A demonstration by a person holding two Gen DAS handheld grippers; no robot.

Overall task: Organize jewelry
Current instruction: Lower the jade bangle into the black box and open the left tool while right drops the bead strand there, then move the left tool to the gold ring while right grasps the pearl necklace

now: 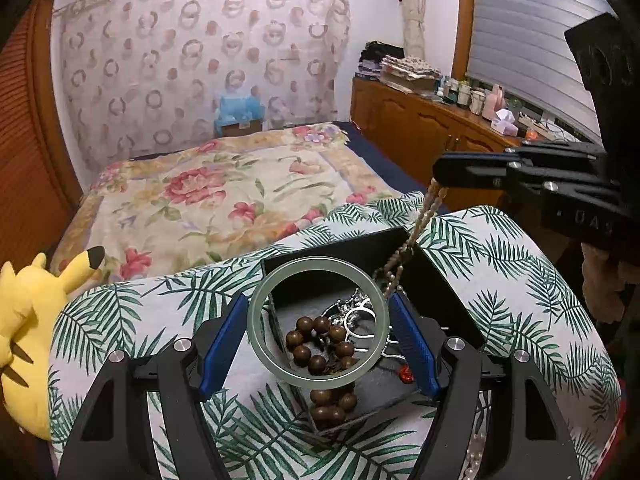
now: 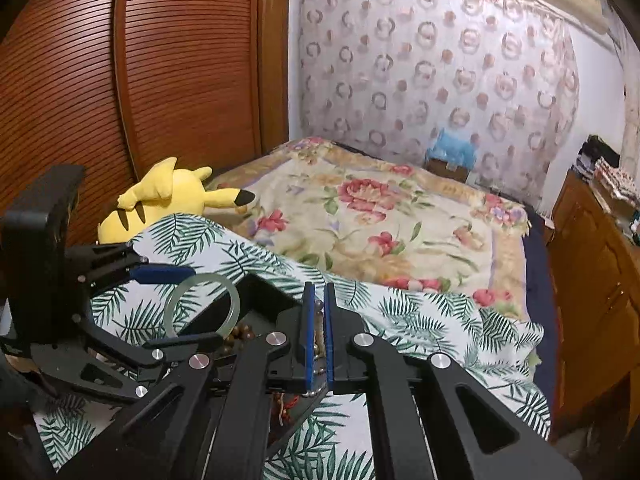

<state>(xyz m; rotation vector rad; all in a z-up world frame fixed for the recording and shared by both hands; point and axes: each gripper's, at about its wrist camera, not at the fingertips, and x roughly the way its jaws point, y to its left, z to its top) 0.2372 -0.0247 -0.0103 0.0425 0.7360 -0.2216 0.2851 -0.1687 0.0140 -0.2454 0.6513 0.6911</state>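
We take the black box [image 1: 440, 280] as our landmark: it sits open on the leaf-print cloth [image 1: 520, 280], which is bunched over the near end of the bed [image 1: 224, 200], probably to give the jewelry a soft, steady surface. Well to the left of the box lies a yellow plush toy [image 1: 28, 320]. Directly over the box, the left claw [image 1: 318, 334] clamps a pale green bangle [image 1: 256, 320] across its width between 2 blue pads [image 1: 222, 340], holding it upright so that it can drop in cleanly. Above the far right corner of the box, the right claw [image 1: 436, 170] is pressed together on a string of small beige beads [image 1: 420, 216], whose loose end trails down into the box; we judge that hanging it this way lets it coil inside without snagging. Already in the box lie a dark wooden bead bracelet [image 1: 320, 340] and some silvery pieces [image 1: 360, 312]. The only writing we find is pale lettering on the right claw's body, too faint to read.
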